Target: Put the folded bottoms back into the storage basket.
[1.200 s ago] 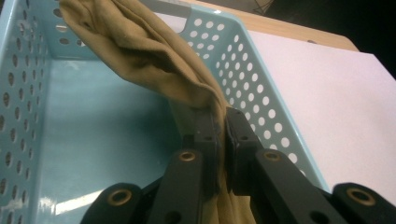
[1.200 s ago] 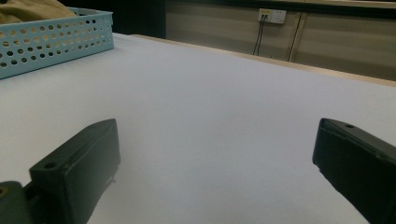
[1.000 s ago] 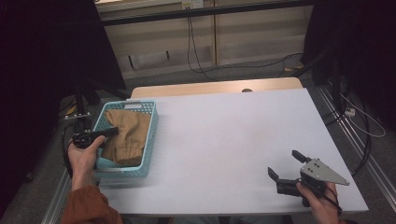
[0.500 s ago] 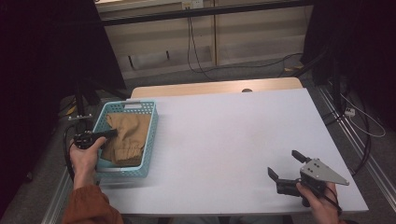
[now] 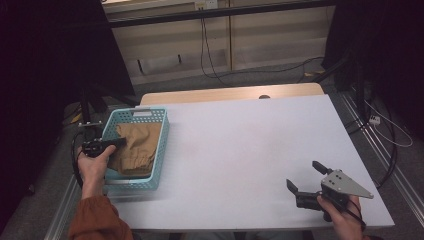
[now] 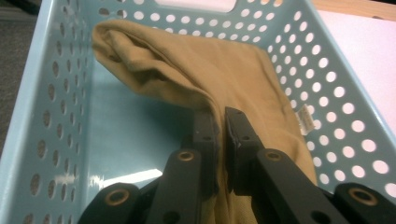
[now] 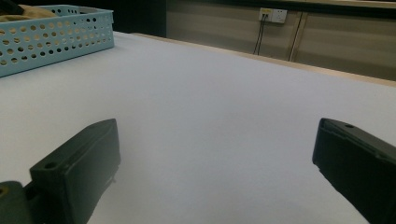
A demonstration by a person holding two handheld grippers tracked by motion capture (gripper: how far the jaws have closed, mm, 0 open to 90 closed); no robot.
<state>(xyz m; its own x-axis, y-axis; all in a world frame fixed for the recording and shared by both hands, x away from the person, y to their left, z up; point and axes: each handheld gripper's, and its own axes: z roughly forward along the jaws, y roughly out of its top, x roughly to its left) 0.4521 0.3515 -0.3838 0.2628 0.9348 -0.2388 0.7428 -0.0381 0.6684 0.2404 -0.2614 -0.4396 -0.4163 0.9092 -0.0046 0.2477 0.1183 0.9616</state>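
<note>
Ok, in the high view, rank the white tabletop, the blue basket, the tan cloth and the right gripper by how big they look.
Largest to smallest:
1. white tabletop
2. blue basket
3. tan cloth
4. right gripper

The cloth and the right gripper look close in size, and the gripper sits nearer the camera, so that pair is unsure.

So the basket (image 5: 156,150) sits on the worktop's (image 5: 240,150) left edge, toward the near side. A cloth (image 5: 134,150) lies in it, bunched more to the right half, one end up against the far wall. The left tool (image 6: 219,133) is inside the basket at its near-left, pinching a fold of that cloth. The right tool (image 5: 306,179) is way over at the near-right corner of the worktop, well apart from the basket, with bare worktop between them.
</note>
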